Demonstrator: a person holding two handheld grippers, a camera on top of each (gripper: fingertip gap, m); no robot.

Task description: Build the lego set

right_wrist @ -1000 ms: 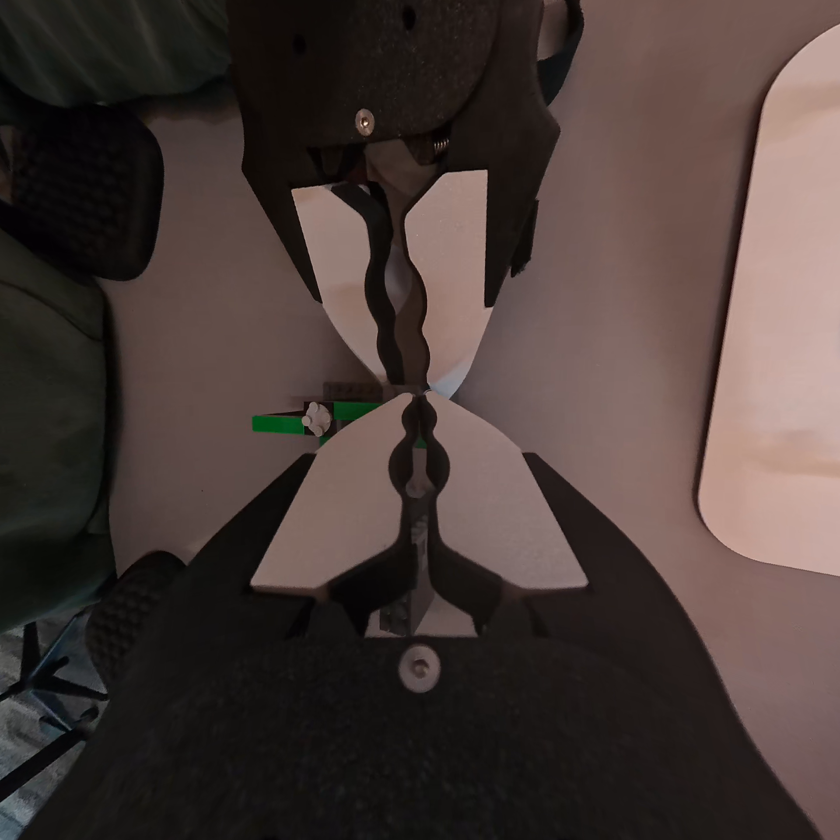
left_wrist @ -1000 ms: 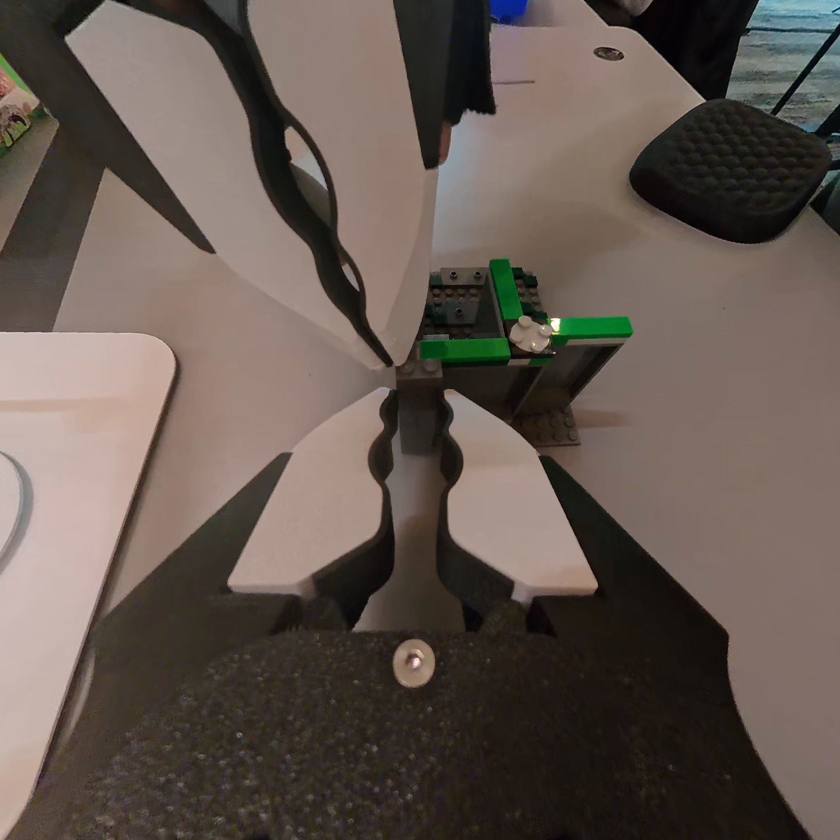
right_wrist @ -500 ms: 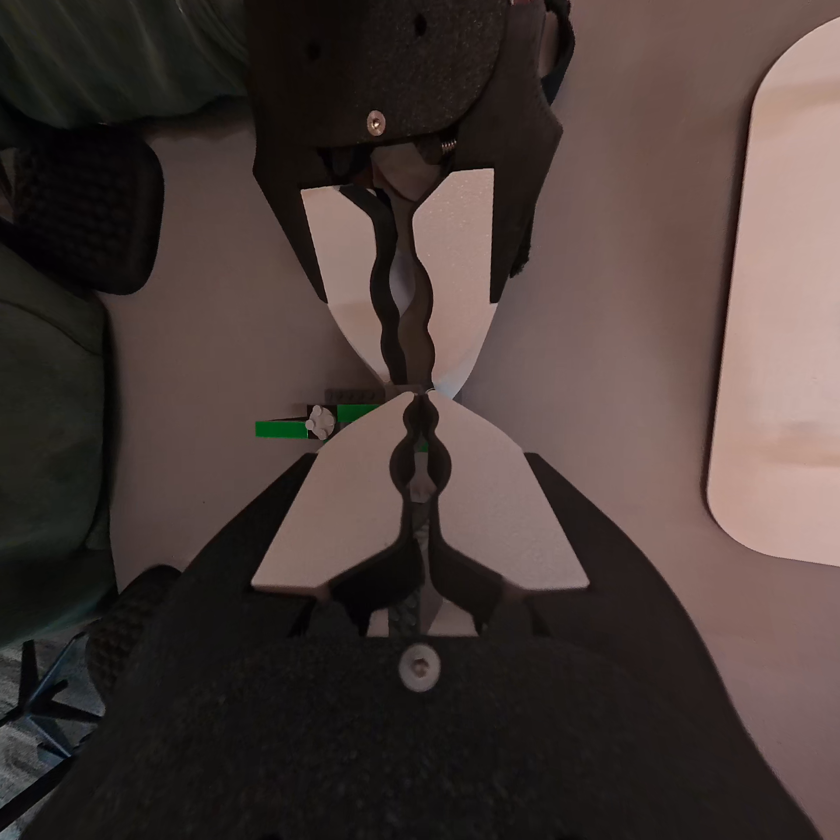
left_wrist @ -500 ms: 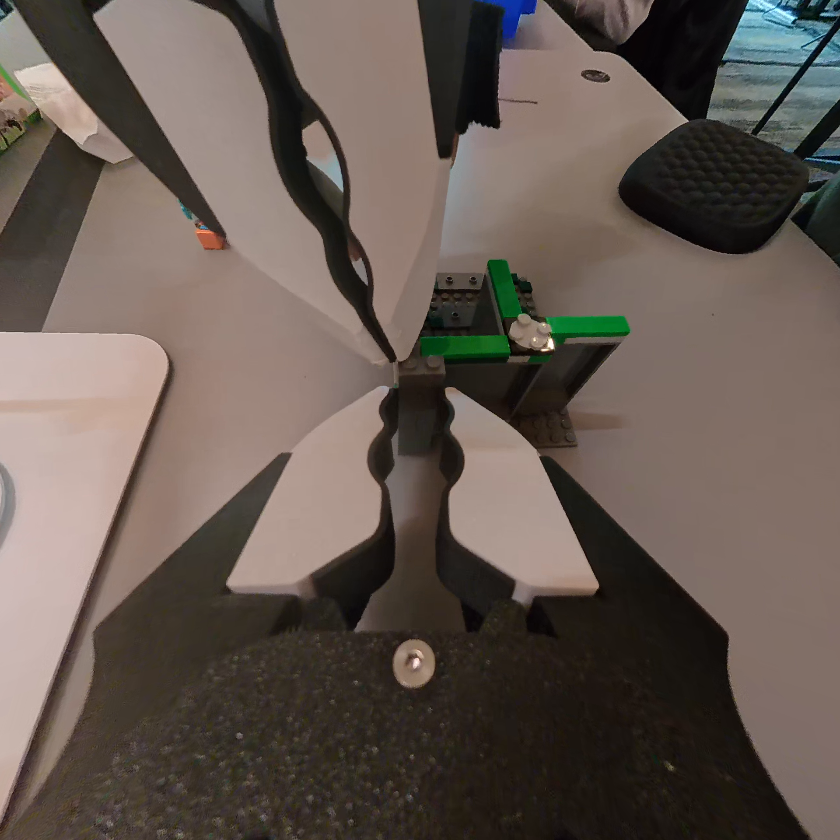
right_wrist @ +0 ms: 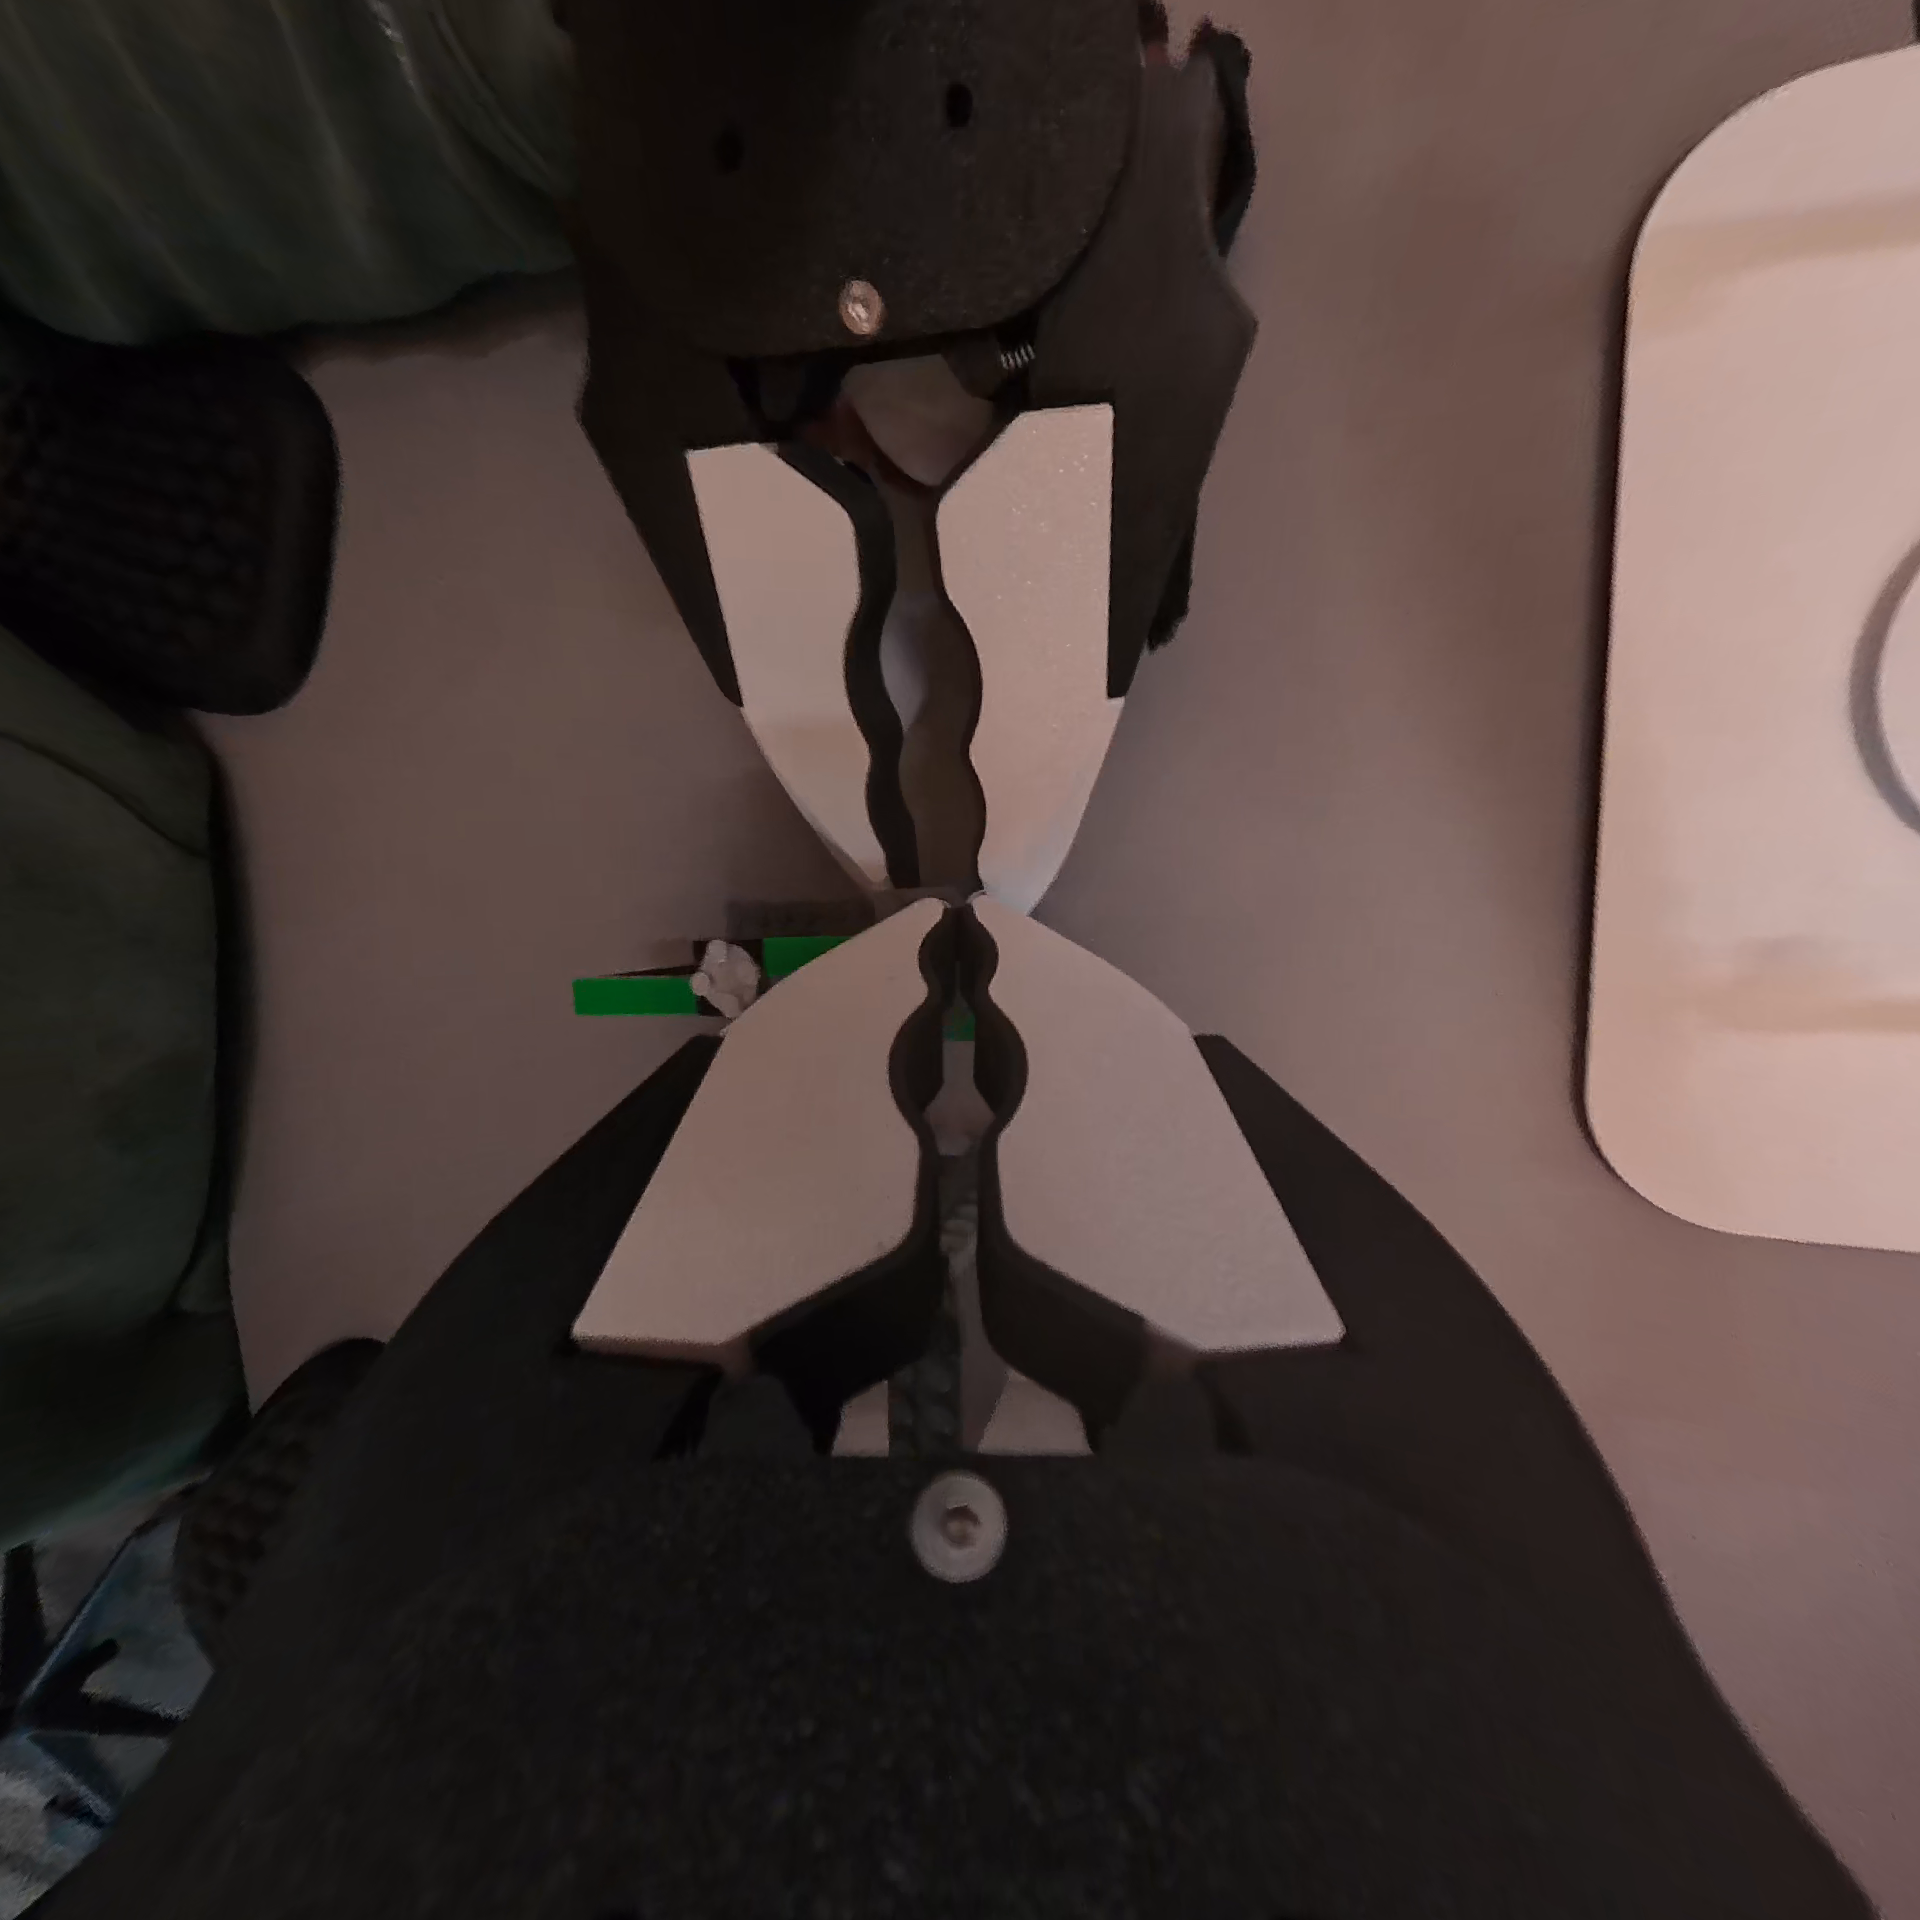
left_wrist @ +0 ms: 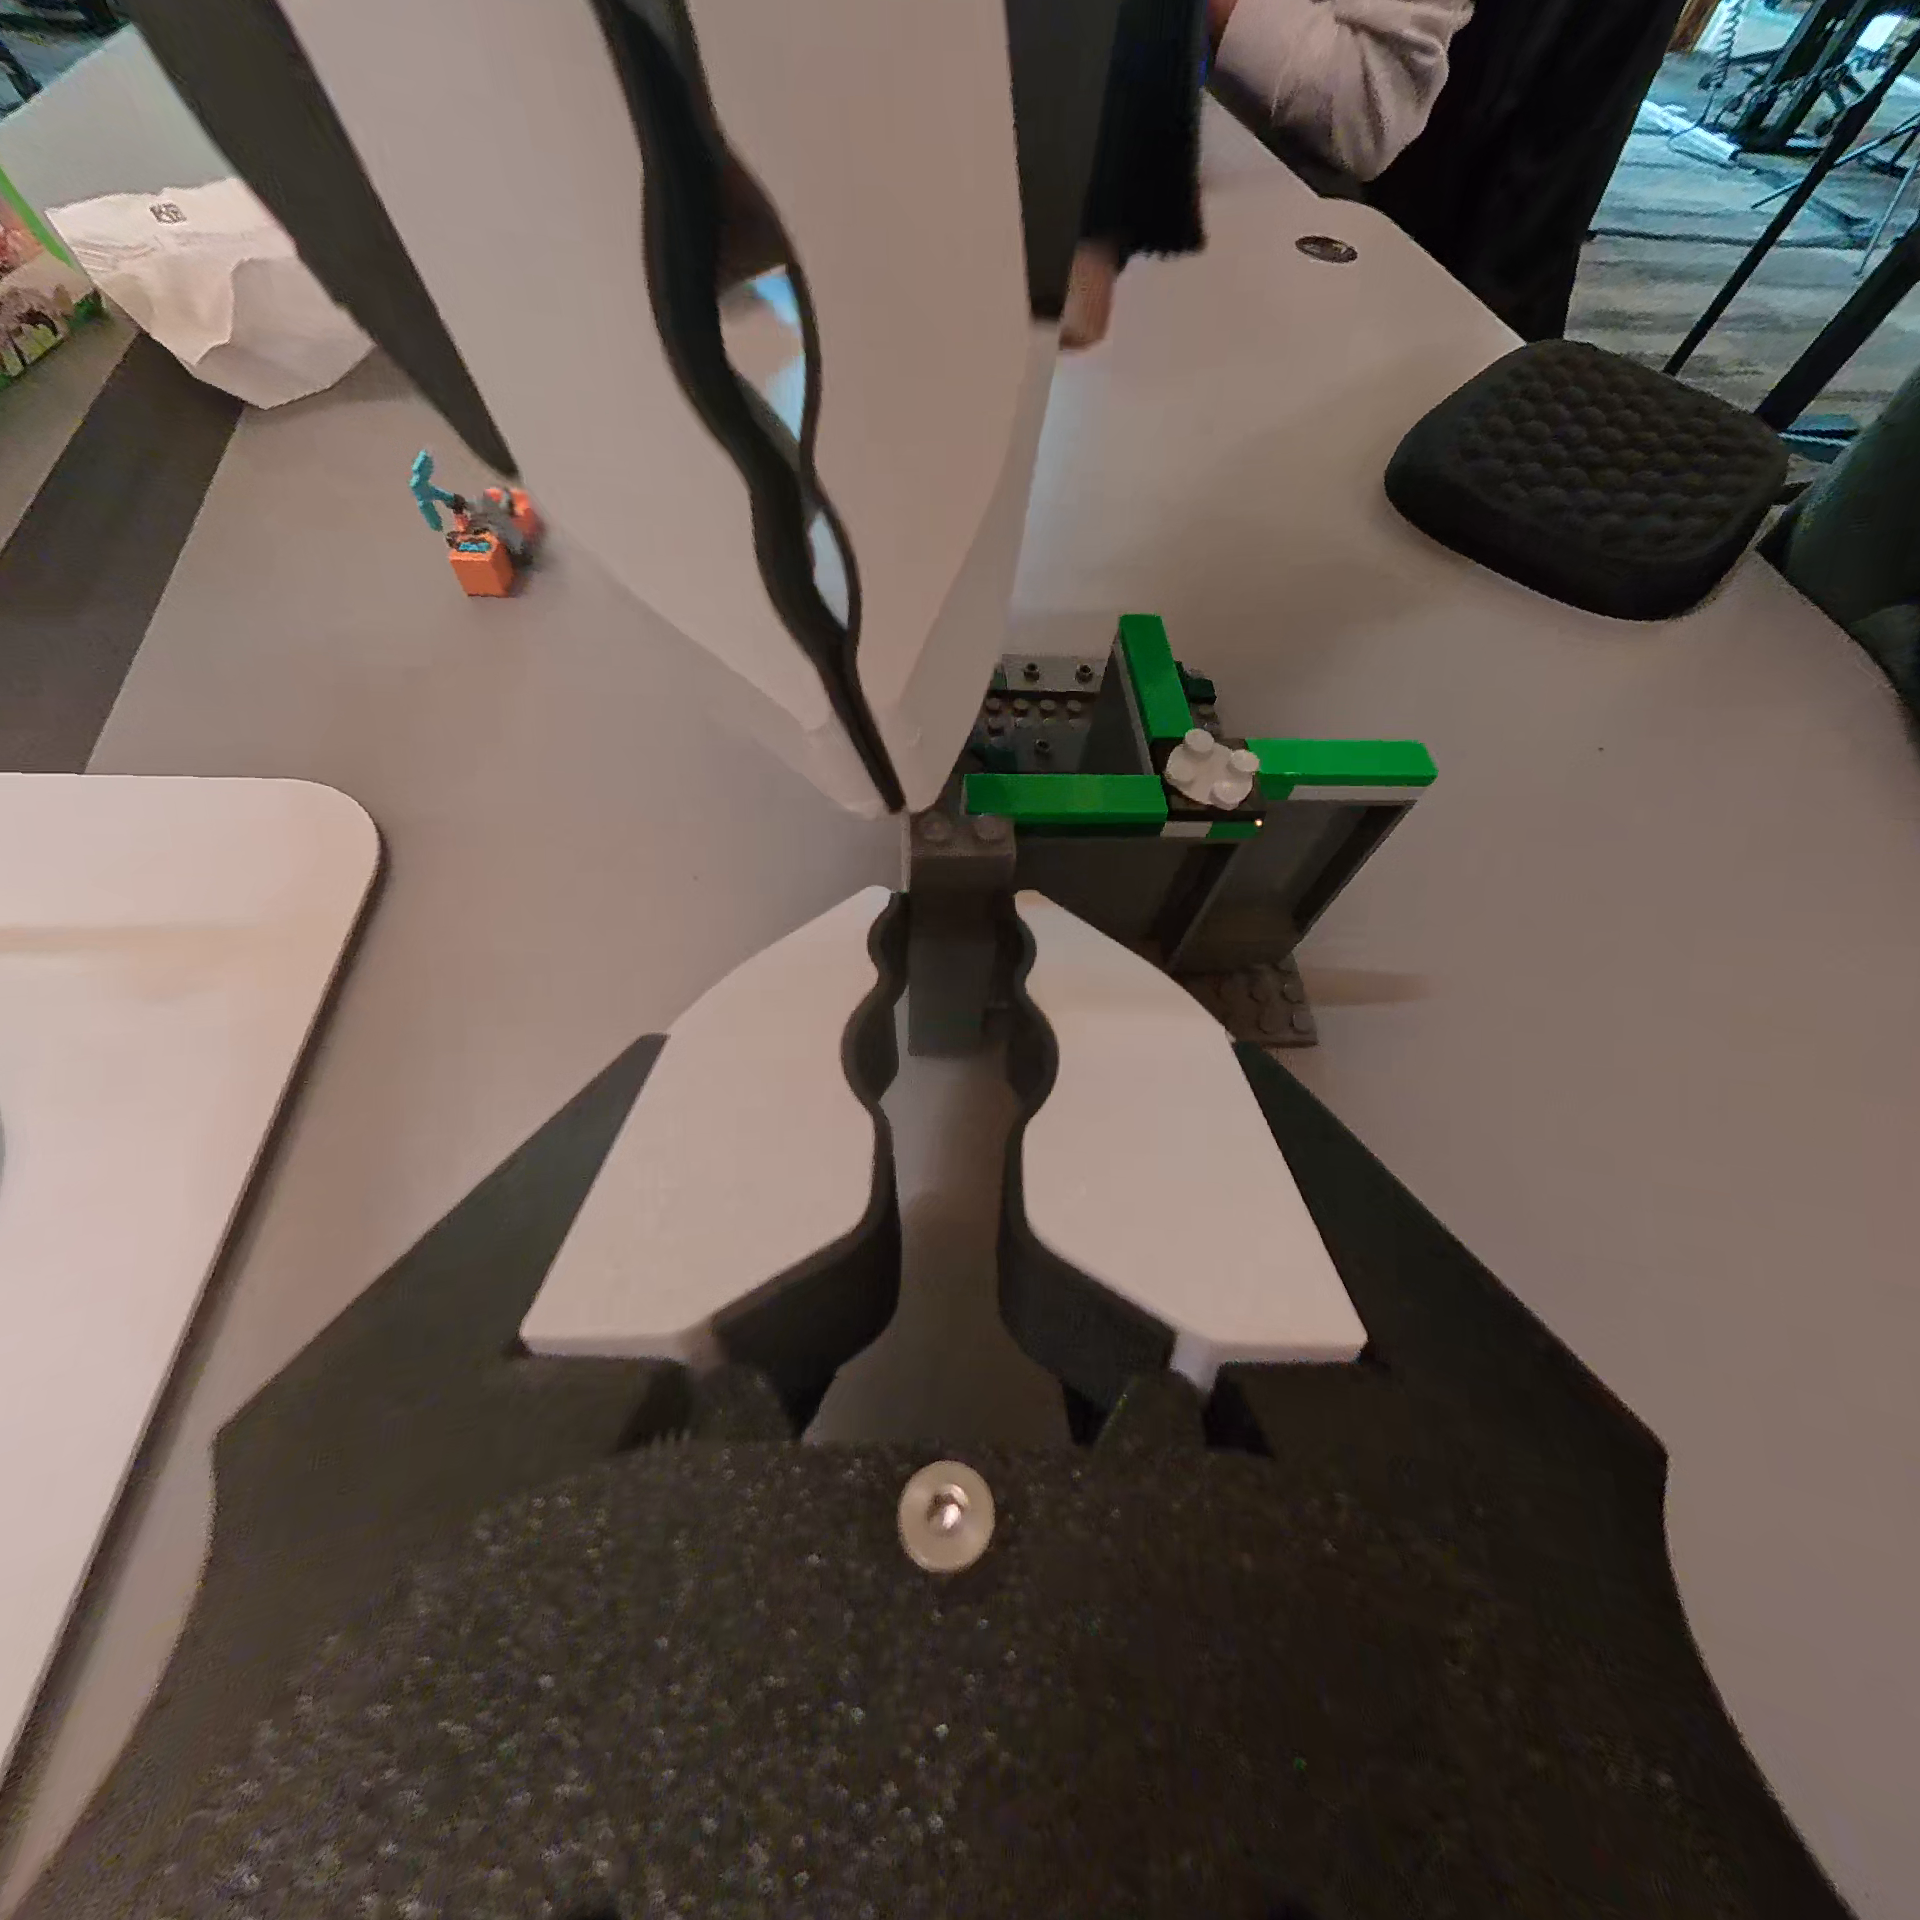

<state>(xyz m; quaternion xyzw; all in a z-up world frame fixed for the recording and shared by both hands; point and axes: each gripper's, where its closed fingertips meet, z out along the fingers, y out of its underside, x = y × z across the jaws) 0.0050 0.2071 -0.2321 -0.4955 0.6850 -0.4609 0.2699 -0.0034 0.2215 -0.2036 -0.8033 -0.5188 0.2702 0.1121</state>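
Writing shows only on a crumpled white bag point(left_wrist: 223, 296) far back on the grey surface point(left_wrist: 1507, 1195), beside a colourful printed box point(left_wrist: 36, 296) at the edge. Left gripper point(left_wrist: 954, 935) has its jaws narrowed onto a dark grey column point(left_wrist: 951, 935) at the near corner of the lego build point(left_wrist: 1164, 821), a blocky grey structure with glossy green strips point(left_wrist: 1060, 798) along its top and a pale round studded piece point(left_wrist: 1210, 769) where they meet. Right gripper point(right_wrist: 954, 906) comes from the opposite side, jaws pressed together, tips touching the stud-topped column just above the other pair; whether anything sits between them I cannot tell. Both grippers have smooth white fingers point(left_wrist: 748, 1122) with wavy black inner edges. Nearby lie a white rounded board point(left_wrist: 156, 1039), a textured black pad point(left_wrist: 1590, 473) and a small orange figure point(left_wrist: 483, 525).
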